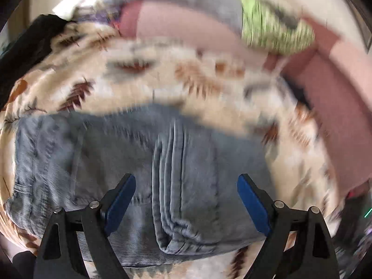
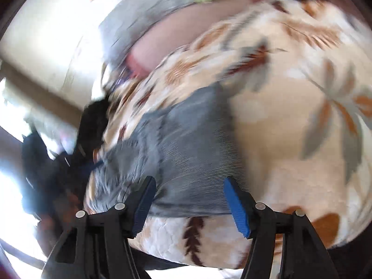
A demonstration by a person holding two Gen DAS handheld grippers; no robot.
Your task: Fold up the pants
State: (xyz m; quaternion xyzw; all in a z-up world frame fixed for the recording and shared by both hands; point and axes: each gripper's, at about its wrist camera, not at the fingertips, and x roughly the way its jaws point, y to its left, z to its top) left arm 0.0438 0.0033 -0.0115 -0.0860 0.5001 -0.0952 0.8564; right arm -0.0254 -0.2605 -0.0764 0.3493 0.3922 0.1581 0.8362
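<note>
Pants point(image 1: 130, 167) lie folded on the bed's quilt point(image 1: 162, 79), near its front edge. Left tongs point(image 1: 186, 204) and right tongs point(image 2: 189, 207) stand apart, empty. We judge another fold pending: regrip an end.

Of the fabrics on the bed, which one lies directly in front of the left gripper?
The folded blue-grey corduroy pants, plain and ribbed. They lie on the cream quilt with brown leaf prints; the green-and-white cloth is far behind.
</note>
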